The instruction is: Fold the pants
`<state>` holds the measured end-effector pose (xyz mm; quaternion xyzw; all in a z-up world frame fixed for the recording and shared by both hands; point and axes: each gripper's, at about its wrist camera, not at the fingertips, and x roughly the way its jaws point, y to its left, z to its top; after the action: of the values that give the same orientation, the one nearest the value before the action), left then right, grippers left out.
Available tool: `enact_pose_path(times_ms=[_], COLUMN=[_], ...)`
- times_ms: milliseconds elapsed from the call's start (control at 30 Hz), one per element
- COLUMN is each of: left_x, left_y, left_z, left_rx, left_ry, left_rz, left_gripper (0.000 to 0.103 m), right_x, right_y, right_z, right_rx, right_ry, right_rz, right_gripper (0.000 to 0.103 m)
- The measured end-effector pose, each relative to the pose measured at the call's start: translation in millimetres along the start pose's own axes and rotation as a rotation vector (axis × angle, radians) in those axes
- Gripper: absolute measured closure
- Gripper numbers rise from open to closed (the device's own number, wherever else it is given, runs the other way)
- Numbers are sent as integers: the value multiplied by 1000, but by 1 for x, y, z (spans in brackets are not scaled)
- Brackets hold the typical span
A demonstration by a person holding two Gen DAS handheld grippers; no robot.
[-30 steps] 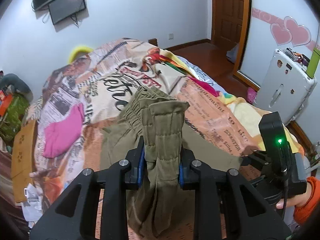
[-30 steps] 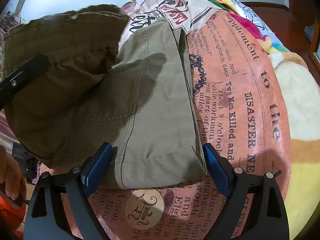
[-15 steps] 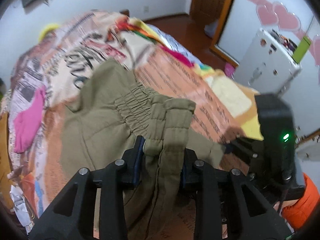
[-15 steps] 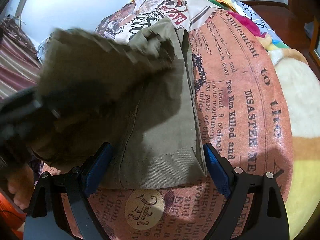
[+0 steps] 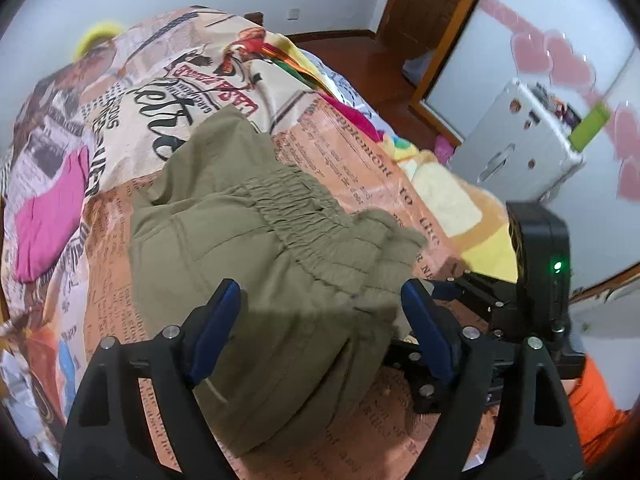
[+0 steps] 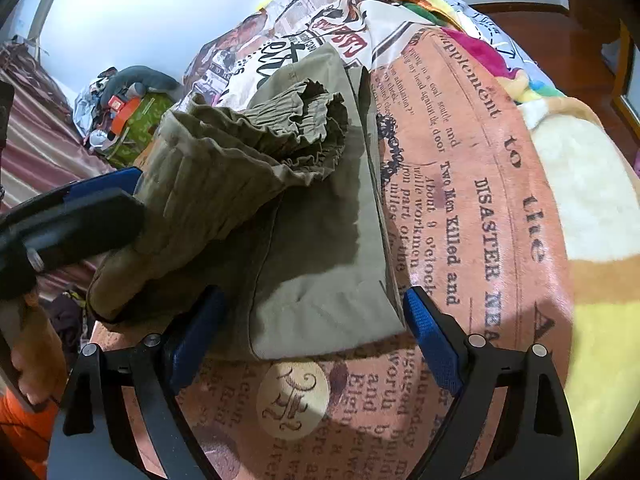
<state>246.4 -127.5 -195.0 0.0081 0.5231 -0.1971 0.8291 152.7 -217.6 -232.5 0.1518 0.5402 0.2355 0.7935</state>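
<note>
Pants (image 5: 256, 248) in olive green lie doubled over on the bed (image 5: 168, 80), the gathered elastic waistband (image 6: 304, 120) flopped across the legs, while the hemmed leg end (image 6: 328, 316) sits flat just ahead of your right gripper (image 6: 312, 336). Part of the lower layer is hidden under that top fold, and the near edge of the cloth drops out of sight below your left gripper (image 5: 320, 320). Your left fingers (image 5: 216, 320) stand wide apart with the pants between them, gripping nothing; your right fingers (image 6: 430, 340) are likewise spread, one at each side of the hem. In the right wrist view your left gripper is a dark blur at the left edge, touching the bunched cloth. The bedspread is printed like old newspaper: "DISASTER NEA", "Two Men Killed and", "Supplement to the" can be read, the smaller type cannot. A pink cloth (image 5: 48, 216) lies well apart on the bed's far side. Beyond are pale walls, a wooden door (image 5: 432, 0), a reddish wood floor (image 5: 360, 64), a white case (image 5: 520, 148) and pink heart stickers (image 5: 560, 60), all motion-smeared.
</note>
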Motion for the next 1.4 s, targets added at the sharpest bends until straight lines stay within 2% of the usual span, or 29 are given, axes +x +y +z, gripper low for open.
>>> enact_pose_path(times_ms=[100, 233, 400, 467, 600, 700, 767, 867, 933, 1000, 1133, 1400], left_x=[-15, -26, -20, -11, 20, 49, 73, 107, 123, 131, 125, 87], left_y=[15, 41, 81, 99, 133, 148, 150, 147, 148, 148, 147, 162], left_z=[1, 6, 25, 34, 56, 66, 71, 70, 65, 58, 46, 13], left_rx=[-41, -60, -81, -101, -133, -144, -111, -32, 7, 46, 90, 61], left_ry=[-27, -85, -123, -113, -47, 30, 88, 176, 209, 205, 168, 131], left_rz=[-19, 153, 321, 375, 398, 376, 390, 467, 502, 537, 560, 582], left_gripper=[15, 11, 11, 11, 11, 11, 11, 11, 6, 0, 0, 0], right_x=[-2, -6, -9, -11, -12, -12, -13, -14, -15, -17, -20, -28], right_y=[-1, -4, -2, 0, 4, 6, 6, 5, 5, 4, 5, 12], right_z=[-1, -4, -4, -3, -3, -2, -3, -3, -3, -3, -2, -4], right_rx=[5, 16, 21, 23, 17, 19, 20, 20, 18, 18, 9, -9], right_ry=[-1, -4, -16, -21, -26, -29, -29, -30, -34, -36, -41, -67], right_rz=[-1, -1, -14, -14, -17, -22, -26, -36, -49, -56, -76, -110], right_gripper=[14, 14, 14, 14, 14, 14, 14, 14, 14, 14, 14, 14])
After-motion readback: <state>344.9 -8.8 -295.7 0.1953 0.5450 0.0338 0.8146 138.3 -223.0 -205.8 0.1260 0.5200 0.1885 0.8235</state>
